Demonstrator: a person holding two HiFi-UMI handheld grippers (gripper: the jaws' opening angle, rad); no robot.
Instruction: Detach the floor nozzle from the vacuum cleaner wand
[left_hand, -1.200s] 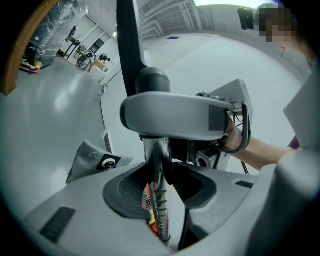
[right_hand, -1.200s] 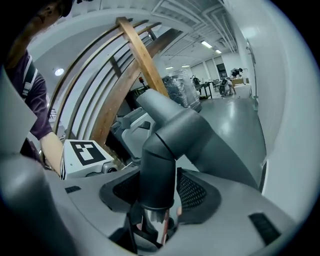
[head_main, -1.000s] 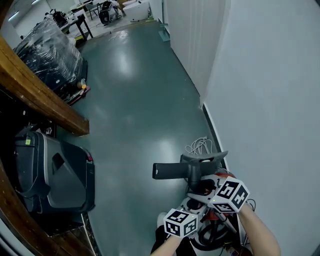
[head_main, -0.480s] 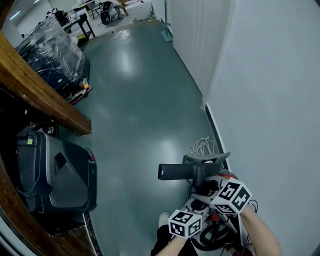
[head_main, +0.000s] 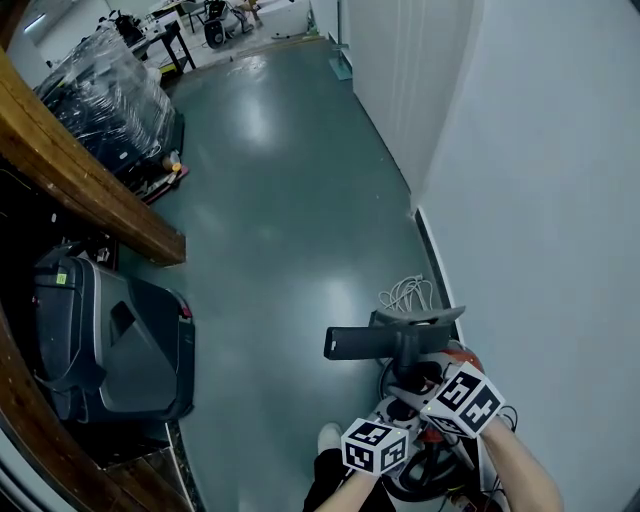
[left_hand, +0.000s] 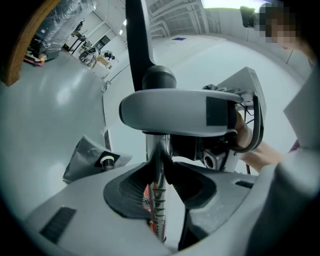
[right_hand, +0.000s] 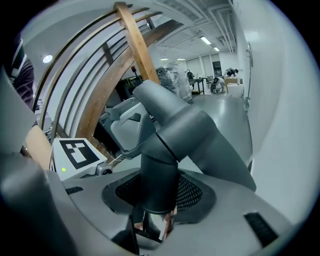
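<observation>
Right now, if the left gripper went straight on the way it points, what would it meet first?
The metal wand: it stands clamped between the jaws of the left gripper, so any advance would push on it at once. How far off things behind it lie is unclear.

Bright, even light comes from white ceiling strip lights (right_hand: 205, 40) far off. The glossy grey-green floor (head_main: 270, 200) throws back pale glare patches, and under the brown wooden beam (head_main: 90, 185) at left everything sinks into black shadow. Both gripper views bulge, with dark corners. My chrome vacuum wand tube (left_hand: 159, 200) glints; the dark grey plastic nozzle neck (right_hand: 159, 175) carries a dull sheen.
</observation>
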